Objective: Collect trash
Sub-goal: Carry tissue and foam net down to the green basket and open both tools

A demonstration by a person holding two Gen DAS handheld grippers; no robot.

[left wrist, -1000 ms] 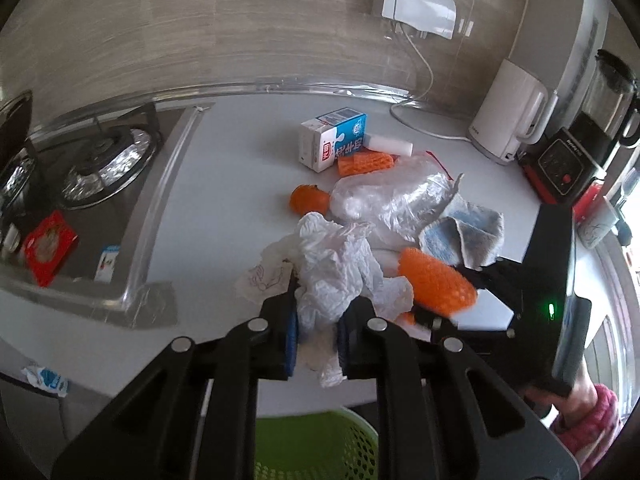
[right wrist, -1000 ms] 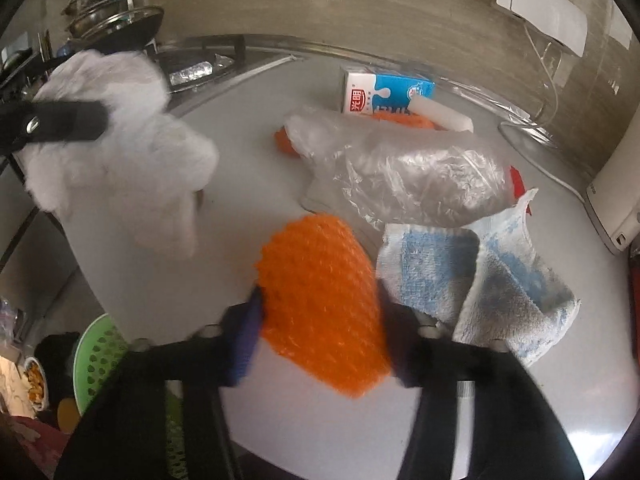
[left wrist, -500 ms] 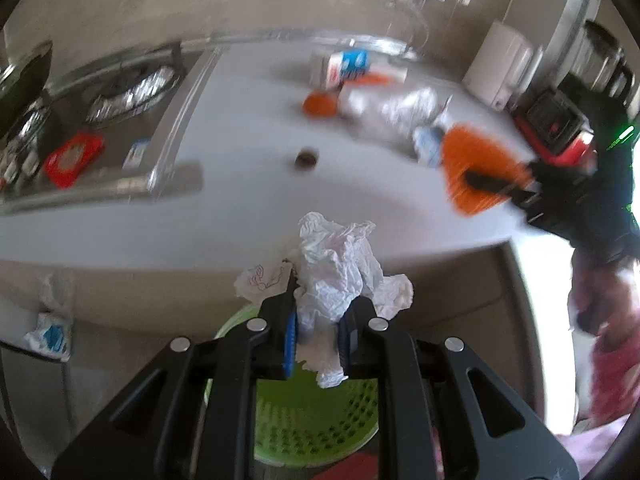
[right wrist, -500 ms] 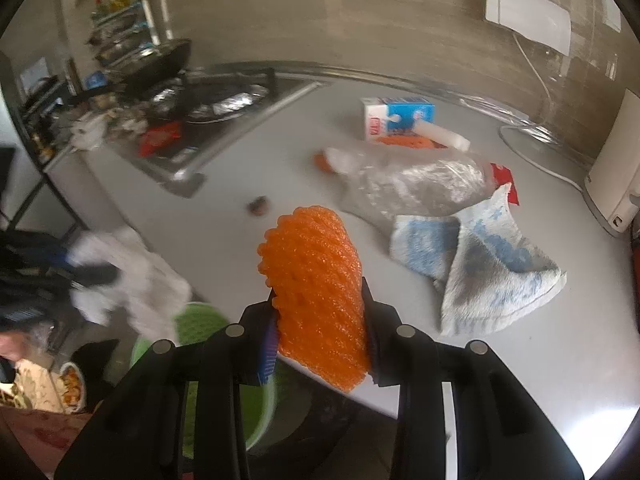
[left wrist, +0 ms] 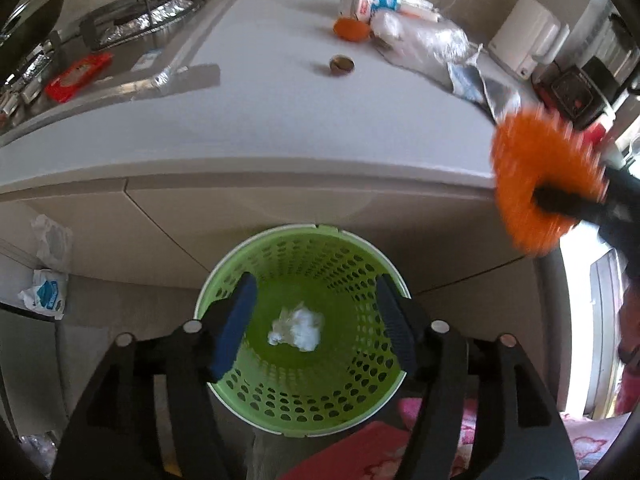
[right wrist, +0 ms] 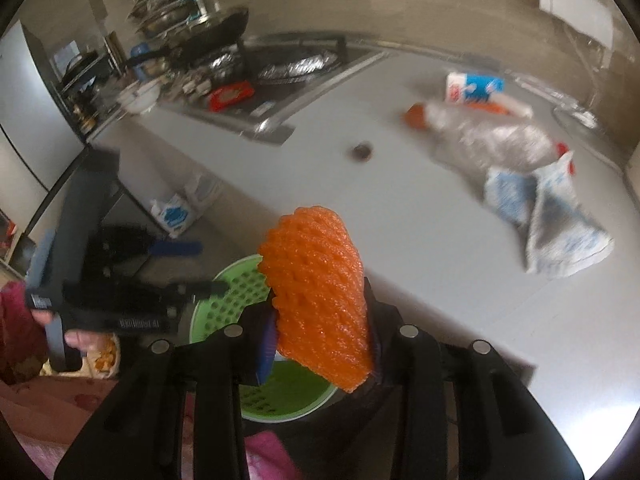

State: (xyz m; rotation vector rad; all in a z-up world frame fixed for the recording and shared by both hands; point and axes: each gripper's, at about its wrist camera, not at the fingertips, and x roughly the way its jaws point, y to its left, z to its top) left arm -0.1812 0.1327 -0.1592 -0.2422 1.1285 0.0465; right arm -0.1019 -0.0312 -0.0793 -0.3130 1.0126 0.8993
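Left tool (left wrist: 316,320) opening over green basket (left wrist: 248,248), carton lettering (left wrist: 370,2) unreadable

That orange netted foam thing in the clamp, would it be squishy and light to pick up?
Probably both. The orange foam mesh sleeve is open netting, so likely very light. It bulges around the right hand-held gripper, suggesting it squashes easily. Its bumpy surface probably resists slipping.

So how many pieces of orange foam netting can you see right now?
3: one foam net clamped in the right gripper above the bin, two on the counter by the milk carton. More may be hidden.
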